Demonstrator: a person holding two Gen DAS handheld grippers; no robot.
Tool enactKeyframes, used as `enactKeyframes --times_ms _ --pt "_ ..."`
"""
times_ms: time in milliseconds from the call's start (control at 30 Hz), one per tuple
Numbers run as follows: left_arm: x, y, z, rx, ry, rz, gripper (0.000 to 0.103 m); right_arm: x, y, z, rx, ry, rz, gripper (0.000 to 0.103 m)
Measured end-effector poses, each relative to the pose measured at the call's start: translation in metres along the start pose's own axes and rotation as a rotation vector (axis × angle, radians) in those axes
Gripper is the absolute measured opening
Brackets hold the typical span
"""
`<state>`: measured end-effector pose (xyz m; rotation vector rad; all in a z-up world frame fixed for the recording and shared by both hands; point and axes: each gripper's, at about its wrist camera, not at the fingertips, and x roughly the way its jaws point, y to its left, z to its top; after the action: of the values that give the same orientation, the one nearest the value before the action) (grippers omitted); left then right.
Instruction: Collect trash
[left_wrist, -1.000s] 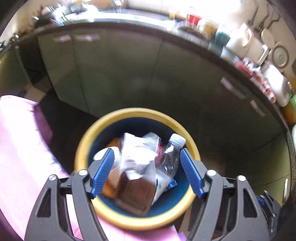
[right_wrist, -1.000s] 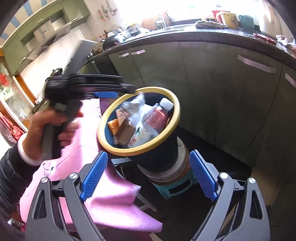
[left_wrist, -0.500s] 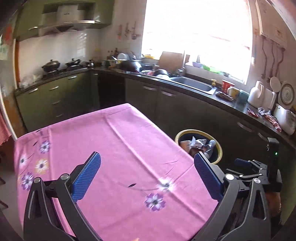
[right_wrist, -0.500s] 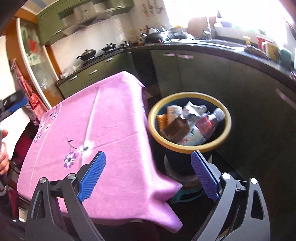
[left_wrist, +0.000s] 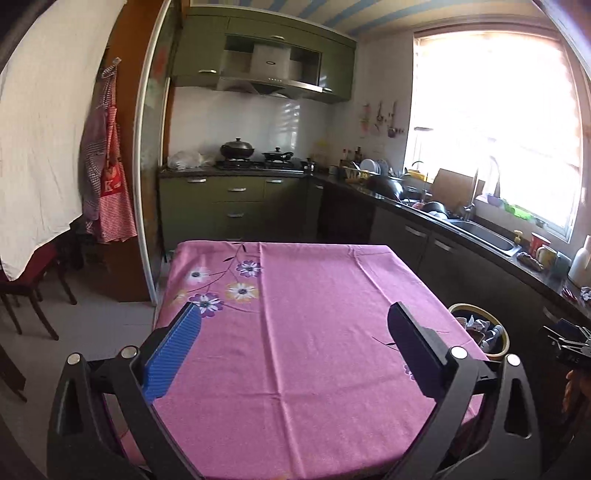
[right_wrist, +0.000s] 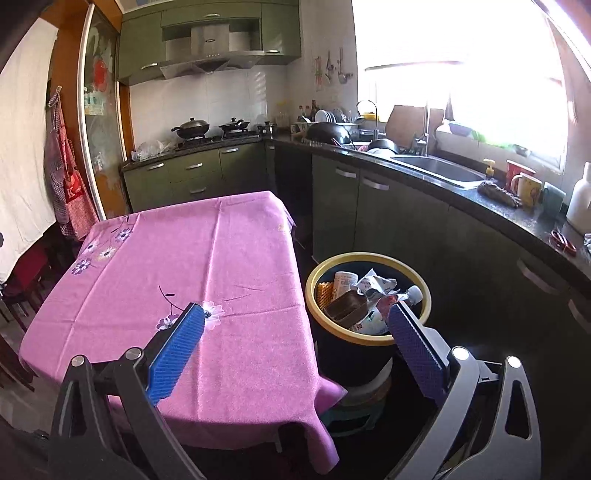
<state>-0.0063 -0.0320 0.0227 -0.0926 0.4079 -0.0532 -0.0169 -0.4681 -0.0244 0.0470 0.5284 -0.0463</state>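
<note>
Your left tongs (left_wrist: 293, 341) wide open over the pink-clothed desk (left_wrist: 314, 295), nothing between them, your right tongs (right_wrist: 295, 338) still opening and holding nothing, over the desk's right edge, the bin (right_wrist: 369, 338) beside it, trash (right_wrist: 364, 295) piled inside.

bench (left_wrist: 303, 332): square top, fully draped by pink floral tablecloth (right_wrist: 207, 266) | cloth: lies flat with fold creases, flower prints at two corners, edges hang over bench sides | on cloth: only the prints | floor (left_wrist: 92, 332): pale tiles left of bench | bin (right_wrist: 369, 295): just beside bench's right edge, raised on a stool (right_wrist: 354, 413) on the floor
</note>
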Motion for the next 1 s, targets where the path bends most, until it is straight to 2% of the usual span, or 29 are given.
enactKeyframes --times_ms 100,300,700,1000 --pt "-0.009 0.003 -0.002 0.002 -0.006 0.002 0.096 -0.011 -0.002 0.0 0.012 -0.022 0.006 0.098" --pt "-0.018 -0.016 -0.006 0.061 -0.025 -0.016 0.096 -0.023 0.0 0.001 0.008 -0.041 0.004 0.098" --pt "-0.024 -0.019 -0.01 0.043 -0.033 -0.053 0.096 -0.027 0.0 0.001 0.003 -0.056 0.015 0.098" --pt "-0.021 -0.021 -0.012 0.046 -0.028 -0.053 0.096 -0.023 0.001 0.001 0.002 -0.048 0.025 0.098"
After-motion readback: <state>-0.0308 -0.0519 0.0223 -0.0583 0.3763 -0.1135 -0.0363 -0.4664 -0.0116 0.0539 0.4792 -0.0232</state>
